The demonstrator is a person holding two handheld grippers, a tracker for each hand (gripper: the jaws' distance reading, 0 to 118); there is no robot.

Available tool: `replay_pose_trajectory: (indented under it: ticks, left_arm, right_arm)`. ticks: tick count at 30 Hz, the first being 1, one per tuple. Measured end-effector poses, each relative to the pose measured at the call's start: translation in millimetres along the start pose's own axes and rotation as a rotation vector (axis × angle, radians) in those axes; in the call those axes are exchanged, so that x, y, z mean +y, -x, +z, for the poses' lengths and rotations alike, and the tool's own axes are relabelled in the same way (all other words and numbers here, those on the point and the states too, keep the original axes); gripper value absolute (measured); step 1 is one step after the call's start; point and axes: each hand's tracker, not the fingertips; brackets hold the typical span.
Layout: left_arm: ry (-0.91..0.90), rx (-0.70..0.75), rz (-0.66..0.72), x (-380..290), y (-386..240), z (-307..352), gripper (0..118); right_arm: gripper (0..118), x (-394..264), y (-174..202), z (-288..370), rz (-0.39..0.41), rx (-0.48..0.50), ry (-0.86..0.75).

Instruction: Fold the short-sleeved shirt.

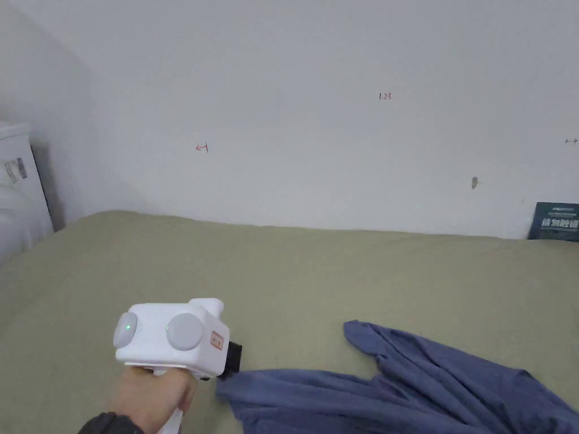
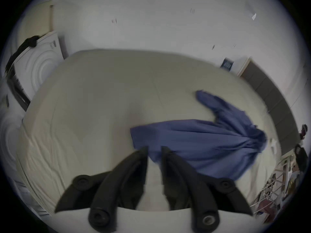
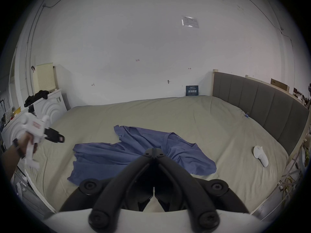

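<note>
A blue short-sleeved shirt [image 1: 396, 390] [image 2: 202, 140] [image 3: 134, 152] lies rumpled on the olive-green bed [image 1: 282, 271], one sleeve [image 3: 117, 129] pointing toward the wall. My left gripper [image 1: 232, 359] [image 2: 154, 150] [image 3: 55, 136] hovers at the shirt's hem corner. It is held by a hand and its jaws stand apart with nothing pressed between them. Nearer to me, my right gripper [image 3: 153, 150] hangs above the middle of the shirt. Its jaw tips are closed together and no cloth shows between them.
A white washing machine [image 3: 50, 108] stands left of the bed. A grey padded headboard [image 3: 260, 105] bounds the right side. On the sheet near it lie a white object [image 3: 260, 156] and a small blue clip [image 3: 247, 115]. A white wall backs the bed.
</note>
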Motion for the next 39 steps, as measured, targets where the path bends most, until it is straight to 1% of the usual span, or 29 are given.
replay_pose_trajectory:
  ticks: [1, 2, 3, 4, 6, 7, 8, 11, 12, 13, 14, 15, 17, 18, 19, 20, 21, 22, 23, 26, 30, 31, 32, 33, 34, 35, 36, 37, 39]
  left_arm:
    - [0.037, 0.016, 0.001, 12.2, 0.1, -20.7, 43]
    - [0.089, 0.021, -0.008, 22.9, -0.3, -42.5, 74]
    - [0.116, 0.027, -0.006, 23.0, -6.9, -51.6, 97]
    - [0.148, 0.014, 0.032, 26.4, -7.8, -63.7, 102]
    - [0.191, -0.001, 0.124, 29.0, -11.1, -82.2, 102]
    - [0.227, -0.03, 0.15, 44.1, 2.4, -106.8, 102]
    - [0.242, -0.028, 0.145, 44.1, 0.6, -115.4, 102]
    - [0.29, 0.11, 0.076, 41.5, -3.9, -138.8, 102]
    - [0.3, 0.12, 0.071, 38.4, -5.1, -143.9, 102]
    - [0.282, 0.092, 0.08, 35.8, -6.2, -144.3, 102]
    - [0.271, 0.102, 0.081, 35.7, -7.6, -141.4, 99]
    - [0.252, 0.106, 0.086, 33.0, -10.0, -133.4, 90]
    - [0.232, 0.098, 0.067, 34.2, -10.9, -126.1, 58]
    - [0.222, 0.115, 0.015, 34.8, -12.5, -122.2, 33]
    - [0.205, 0.068, -0.028, 27.7, -22.8, -106.0, 4]
    - [0.198, -0.015, -0.013, 26.8, -22.1, -102.5, 4]
    - [0.181, -0.112, 0.06, 26.0, -22.0, -97.6, 4]
    - [0.189, -0.122, 0.103, 24.3, -23.0, -95.8, 4]
    - [0.191, -0.13, 0.094, 32.8, -15.5, -103.6, 4]
    - [0.18, -0.068, 0.011, 31.6, -23.3, -99.1, 4]
    - [0.172, -0.095, 0.013, 24.5, -33.3, -87.2, 4]
    - [0.168, -0.092, 0.014, 23.7, -37.2, -83.4, 4]
    - [0.167, -0.087, 0.007, 22.8, -38.8, -82.6, 4]
    - [0.166, -0.083, -0.005, 21.6, -39.9, -82.2, 4]
    - [0.167, -0.08, -0.009, 20.3, -40.6, -81.8, 4]
    - [0.171, -0.079, -0.009, 22.4, -39.6, -84.8, 4]
    - [0.172, -0.08, -0.008, 20.8, -39.3, -84.8, 4]
    - [0.172, -0.082, -0.005, 19.4, -38.9, -84.8, 4]
    - [0.174, -0.088, 0.005, 19.6, -35.4, -89.5, 4]
  right_arm:
    - [2, 0.4, -4.0, -4.7, -0.006, 0.001, 0.002]
    - [3, 1.1, -8.6, -11.5, -0.009, -0.004, 0.014]
    - [3, 0.9, -12.3, -17.6, -0.003, -0.017, 0.031]
    - [3, 0.4, -15.6, -22.2, 0.0, -0.02, 0.043]
    - [3, -2.3, -21.0, -30.8, 0.003, -0.015, 0.064]
    - [3, -3.0, -22.8, -34.3, -0.003, -0.008, 0.076]
    - [3, -3.9, -24.5, -37.6, -0.015, 0.004, 0.085]
    - [3, -8.7, -28.6, -42.8, -0.03, 0.034, 0.091]
    - [3, -10.2, -28.0, -42.1, -0.027, 0.041, 0.092]
    - [3, -11.1, -27.6, -41.5, -0.023, 0.045, 0.095]
    - [3, -12.4, -27.5, -40.7, -0.018, 0.047, 0.097]
    - [3, -13.6, -28.1, -39.2, -0.016, 0.048, 0.098]
    - [3, -14.8, -28.9, -36.3, -0.011, 0.052, 0.096]
    - [3, -16.2, -30.3, -36.2, -0.006, 0.038, 0.095]
    - [3, -17.8, -32.6, -36.1, -0.004, 0.022, 0.098]
    - [3, -20.0, -36.8, -36.4, -0.003, 0.013, 0.102]
    - [3, -21.6, -41.1, -36.1, -0.009, 0.001, 0.108]
    - [3, -23.4, -45.9, -35.8, -0.018, -0.012, 0.117]
    - [3, -25.3, -51.1, -35.7, -0.022, -0.027, 0.126]
    - [3, -27.7, -66.1, -36.2, -0.022, -0.067, 0.139]
    - [3, -29.9, -94.7, -58.1, -0.08, -0.192, 0.217]
    - [3, -29.2, -99.2, -66.9, -0.082, -0.227, 0.238]
    - [7, -28.8, -104.7, -79.3, -0.09, -0.224, 0.244]
    - [28, -28.7, -111.0, -92.1, -0.124, -0.217, 0.262]
    - [83, -27.6, -115.6, -105.7, -0.148, -0.211, 0.301]
    - [113, -28.6, -123.1, -126.3, -0.213, -0.162, 0.375]
    - [117, -30.6, -128.4, -142.7, -0.284, -0.155, 0.426]
    - [115, -26.7, -140.2, -149.6, -0.339, -0.184, 0.424]
    - [115, -23.0, -153.0, -177.6, -0.492, -0.192, 0.52]
